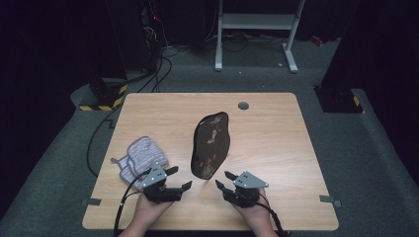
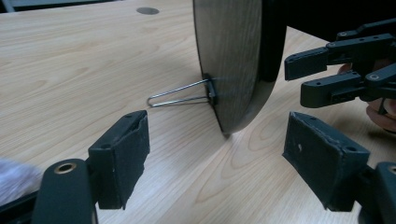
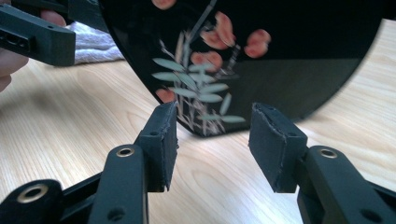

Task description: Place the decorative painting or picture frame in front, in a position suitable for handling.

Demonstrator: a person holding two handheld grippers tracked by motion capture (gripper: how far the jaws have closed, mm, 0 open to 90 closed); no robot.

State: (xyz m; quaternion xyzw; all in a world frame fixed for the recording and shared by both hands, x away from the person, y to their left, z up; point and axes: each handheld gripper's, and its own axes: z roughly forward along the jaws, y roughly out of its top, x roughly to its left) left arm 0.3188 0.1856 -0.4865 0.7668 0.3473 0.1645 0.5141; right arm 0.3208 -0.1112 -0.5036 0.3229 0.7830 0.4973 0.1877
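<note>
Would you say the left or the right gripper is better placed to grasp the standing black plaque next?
Probably the right gripper: its open jaws face the plaque's lower edge. The left gripper faces its back and wire stand.

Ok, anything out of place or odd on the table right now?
Nothing damaged or spilled. The black painted plaque stands upright on edge, propped by a wire stand behind it. The striped cloth lies crumpled at the left.

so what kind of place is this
Probably a lab or recording room: a bare wooden desk on grey carpet, loose cables by dark equipment, and a white metal stand behind.
</note>
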